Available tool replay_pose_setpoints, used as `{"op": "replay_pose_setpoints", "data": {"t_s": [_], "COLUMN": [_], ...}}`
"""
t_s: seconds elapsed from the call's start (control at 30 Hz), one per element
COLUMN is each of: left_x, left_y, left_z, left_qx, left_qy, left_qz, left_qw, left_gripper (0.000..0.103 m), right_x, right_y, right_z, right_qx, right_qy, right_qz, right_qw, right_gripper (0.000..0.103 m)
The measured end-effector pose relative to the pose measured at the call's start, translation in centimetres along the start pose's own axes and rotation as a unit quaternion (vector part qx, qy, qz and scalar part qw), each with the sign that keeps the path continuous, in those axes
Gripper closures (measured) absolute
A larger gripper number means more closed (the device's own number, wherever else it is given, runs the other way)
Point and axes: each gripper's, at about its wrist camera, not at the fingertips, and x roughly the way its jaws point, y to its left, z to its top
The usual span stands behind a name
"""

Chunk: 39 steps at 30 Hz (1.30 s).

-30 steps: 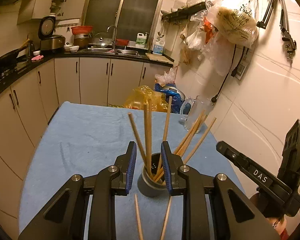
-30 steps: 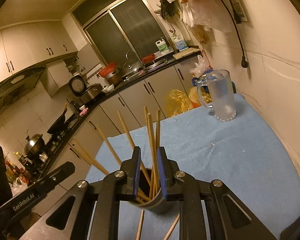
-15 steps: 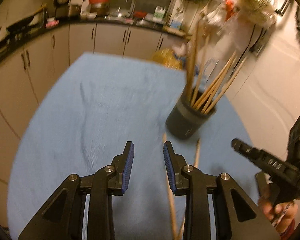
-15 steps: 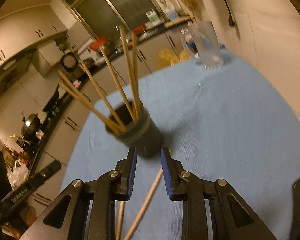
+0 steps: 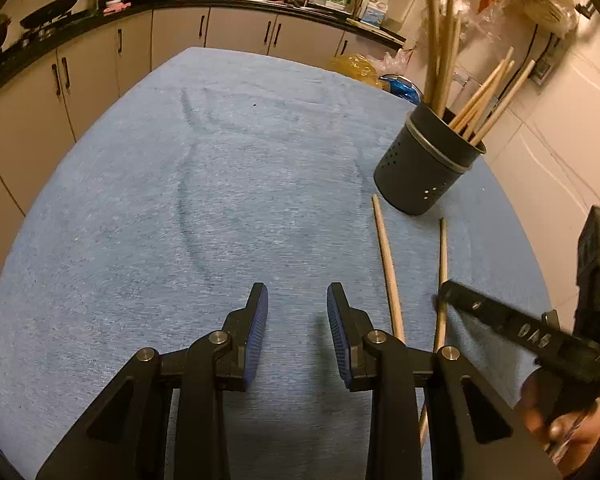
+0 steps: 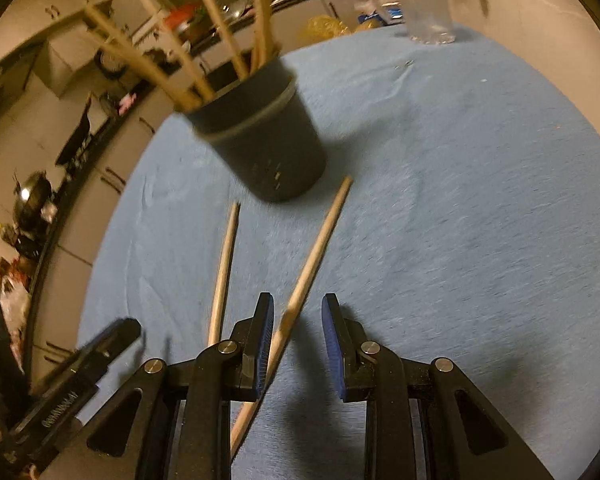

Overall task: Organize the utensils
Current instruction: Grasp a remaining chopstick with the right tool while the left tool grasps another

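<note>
Several chopsticks (image 5: 440, 48) upright in dark holder (image 5: 420, 164) — two loose chopsticks (image 5: 388, 264) beside

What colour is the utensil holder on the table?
Dark grey, with small holes; the holder shows sharpest in the left wrist view.

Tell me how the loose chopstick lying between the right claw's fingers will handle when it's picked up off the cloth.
The chopstick looks like a thin, straight wooden stick, so probably stiff and light. Being round and smooth, it may roll on the blue cloth or slip between the pads. The right claw straddles it near one end, so it will likely droop or pivot when lifted.
</note>
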Motion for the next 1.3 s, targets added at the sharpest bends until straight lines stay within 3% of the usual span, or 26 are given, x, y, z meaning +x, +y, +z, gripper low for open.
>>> {"op": "replay_pose_setpoints", "data": {"t_s": [0.17,0.27,0.4,0.6,0.8,1.07,1.13,1.2,1.3], "left_x": [0.0,0.3,0.6,1.0,3.0,6.0,6.9,7.3,7.4], "left_y": [0.6,0.3,-0.4,-2.0,-4.9,-7.4,-7.9,-8.5,-8.6], "left_z": [0.1,0.2,0.3,0.4,1.1,3.1,3.5,3.7,3.7], "left_qx": [-0.007,-0.005,0.004,0.021,0.043,0.064,0.068,0.08,0.082], "left_qy": [0.004,0.009,0.014,0.029,0.065,0.098,0.107,0.105,0.103], "left_qz": [-0.002,-0.002,-0.003,-0.011,-0.021,-0.001,0.005,0.023,0.036], "left_qw": [1.0,0.9999,0.9999,0.9993,0.9968,0.9931,0.9919,0.991,0.9906], "left_gripper": [0.074,0.074,0.071,0.069,0.063,0.063,0.069,0.084,0.094], "right_x": [0.5,0.8,0.6,-1.8,-5.2,-5.6,-5.3,-4.7,-3.7], "right_y": [1.7,3.1,3.6,-0.4,-5.7,-7.3,-7.0,-6.8,-6.2], "right_z": [-0.3,-0.8,-1.6,-1.8,-0.9,1.1,1.6,2.1,2.8], "right_qx": [-0.049,-0.111,-0.17,-0.175,-0.108,-0.057,-0.055,-0.055,-0.062], "right_qy": [0.0,0.003,0.007,0.025,0.008,-0.007,-0.006,-0.001,0.005], "right_qz": [-0.029,-0.058,-0.092,-0.101,-0.069,-0.053,-0.047,-0.046,-0.05], "right_qw": [0.998,0.992,0.981,0.979,0.992,0.997,0.997,0.997,0.997], "right_gripper": [0.075,0.075,0.086,0.086,0.085,0.085,0.084,0.084,0.083]}}
